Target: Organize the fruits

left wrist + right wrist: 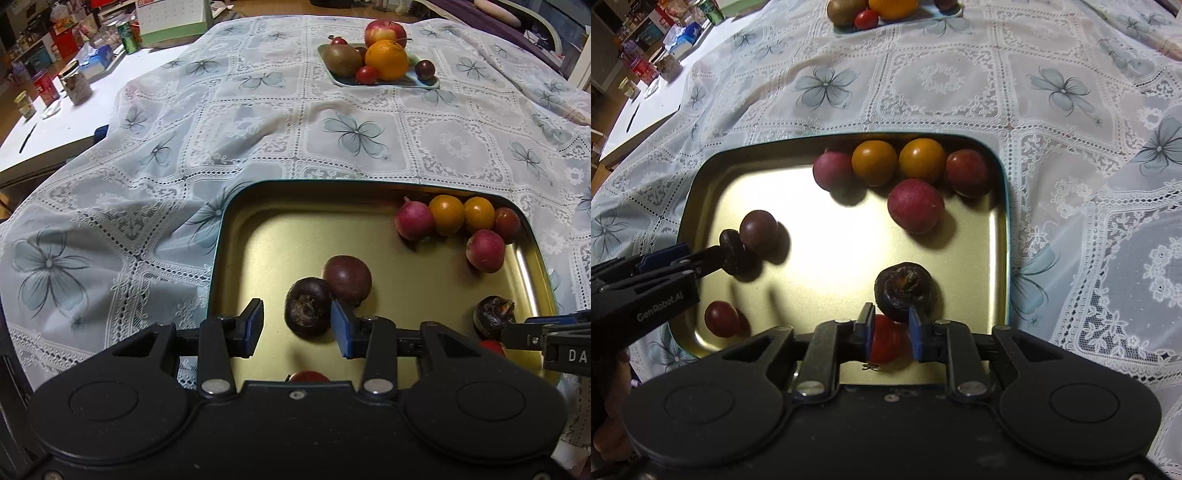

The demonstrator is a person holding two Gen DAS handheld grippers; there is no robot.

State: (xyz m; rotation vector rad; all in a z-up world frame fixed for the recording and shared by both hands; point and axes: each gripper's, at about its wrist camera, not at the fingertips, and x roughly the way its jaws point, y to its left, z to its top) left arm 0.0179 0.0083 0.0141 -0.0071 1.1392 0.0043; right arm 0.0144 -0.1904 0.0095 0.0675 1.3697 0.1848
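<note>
Hovering over the gold tray (701, 177), we keep our left fingers (297, 326) partly open around a dark water chestnut (308, 312) with a purple fruit (347, 280) touching just beyond, while our right fingers (891, 332) stand narrowly apart about a red tomato (886, 341), another chestnut (903, 286) crowding their tips.

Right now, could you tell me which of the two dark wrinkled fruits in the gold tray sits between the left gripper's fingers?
The dark wrinkled fruit touching the smooth purple fruit; the other lies apart.

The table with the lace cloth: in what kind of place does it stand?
Most likely a lived-in home. The lace tablecloth with a flower print, the wall calendar, and jars and boxes crowded on the side counter suggest it.
</note>
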